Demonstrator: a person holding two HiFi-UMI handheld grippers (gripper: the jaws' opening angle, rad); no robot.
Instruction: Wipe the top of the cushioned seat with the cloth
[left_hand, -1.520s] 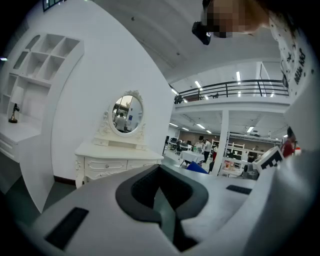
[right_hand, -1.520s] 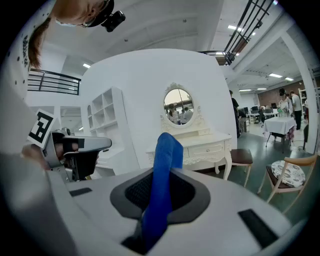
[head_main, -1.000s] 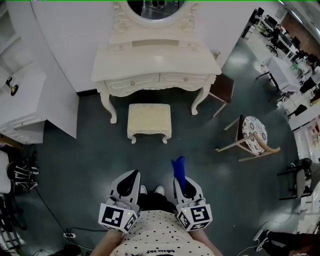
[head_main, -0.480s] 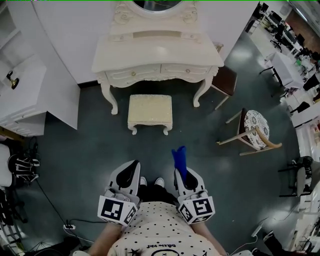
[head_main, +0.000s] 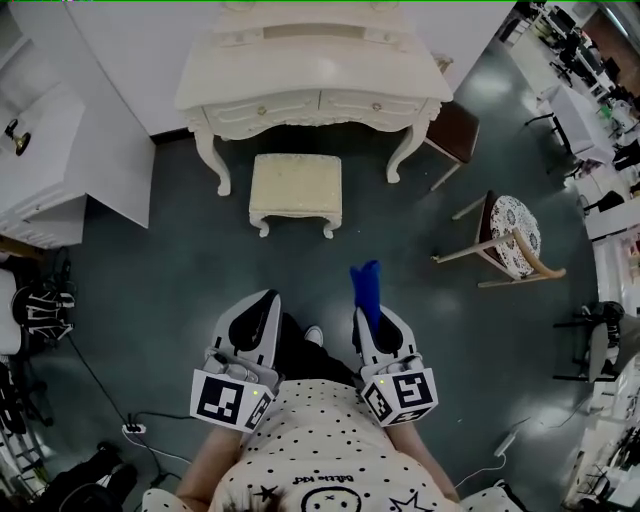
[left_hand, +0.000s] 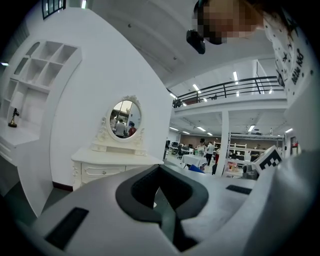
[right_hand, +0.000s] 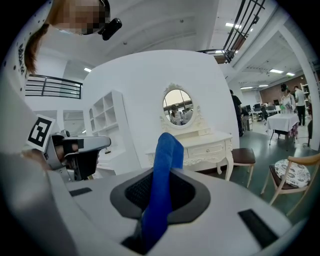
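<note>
The cream cushioned seat (head_main: 295, 187) is a small stool on the dark floor in front of the white dressing table (head_main: 312, 78). A blue cloth (head_main: 367, 290) sticks out forward from my right gripper (head_main: 372, 318), which is shut on it; in the right gripper view the blue cloth (right_hand: 161, 185) stands up between the jaws. My left gripper (head_main: 257, 315) is held beside it, shut with nothing in it. Both grippers are close to the person's body, well short of the stool.
A brown-seated stool (head_main: 452, 131) stands at the table's right leg. A wooden chair (head_main: 507, 243) with a patterned seat stands at right. White shelving (head_main: 40, 160) is at left. Cables and gear (head_main: 40, 310) lie on the floor at the left.
The view has advanced toward the dressing table and stool. Both grippers keep their pose, the right one holding the blue cloth throughout.
</note>
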